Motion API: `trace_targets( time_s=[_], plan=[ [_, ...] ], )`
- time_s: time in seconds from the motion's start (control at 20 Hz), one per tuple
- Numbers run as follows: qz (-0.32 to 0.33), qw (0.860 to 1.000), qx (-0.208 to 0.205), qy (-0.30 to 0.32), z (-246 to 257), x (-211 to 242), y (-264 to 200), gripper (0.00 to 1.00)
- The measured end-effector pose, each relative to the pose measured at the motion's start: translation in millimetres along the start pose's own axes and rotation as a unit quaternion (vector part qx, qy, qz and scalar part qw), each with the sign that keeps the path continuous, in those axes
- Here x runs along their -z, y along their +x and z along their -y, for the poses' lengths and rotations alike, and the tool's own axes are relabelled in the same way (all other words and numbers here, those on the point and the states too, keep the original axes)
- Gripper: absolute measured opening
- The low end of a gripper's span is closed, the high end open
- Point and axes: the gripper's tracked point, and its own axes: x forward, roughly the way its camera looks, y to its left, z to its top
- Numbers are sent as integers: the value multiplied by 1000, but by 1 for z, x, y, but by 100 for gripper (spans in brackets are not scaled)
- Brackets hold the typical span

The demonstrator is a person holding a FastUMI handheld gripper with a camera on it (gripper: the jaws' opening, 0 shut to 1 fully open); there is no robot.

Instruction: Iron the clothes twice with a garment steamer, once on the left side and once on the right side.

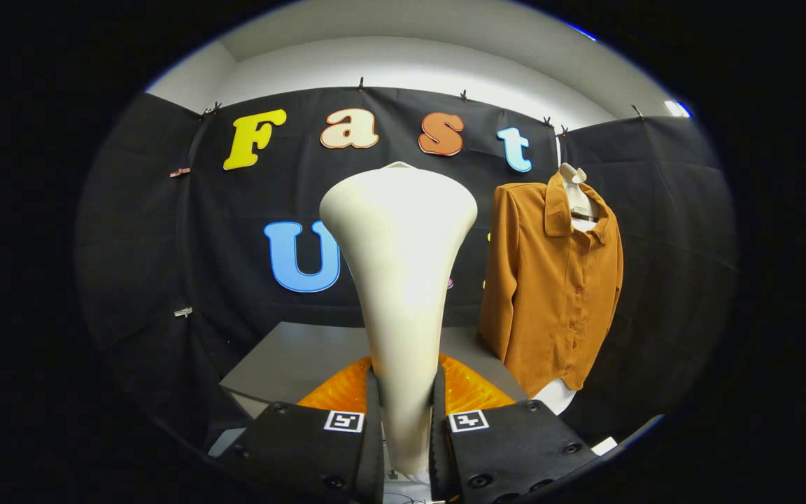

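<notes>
In the gripper view the tongs (406, 427) are clamped on the narrow handle of a cream garment steamer (400, 280), both fingers pressing its sides, and the steamer stands upright between them with its wide head flaring above. Beyond the tongs and off to their right, a rust-brown shirt (553, 280) hangs on a white hanger (576, 192) against the black booth wall. A grey worktop (298, 357) lies just ahead of the fingers, below the shirt's level.

Gripper (406, 420) clamps steamer (399, 280) beside hanging shirt (553, 287).
</notes>
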Motion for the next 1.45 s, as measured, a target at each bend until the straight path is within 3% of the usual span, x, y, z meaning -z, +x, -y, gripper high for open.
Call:
trace_targets(
  time_s=[1.45],
  plan=[
    [5, 1000, 8, 1, -2, -3, 8, 29]
  ],
)
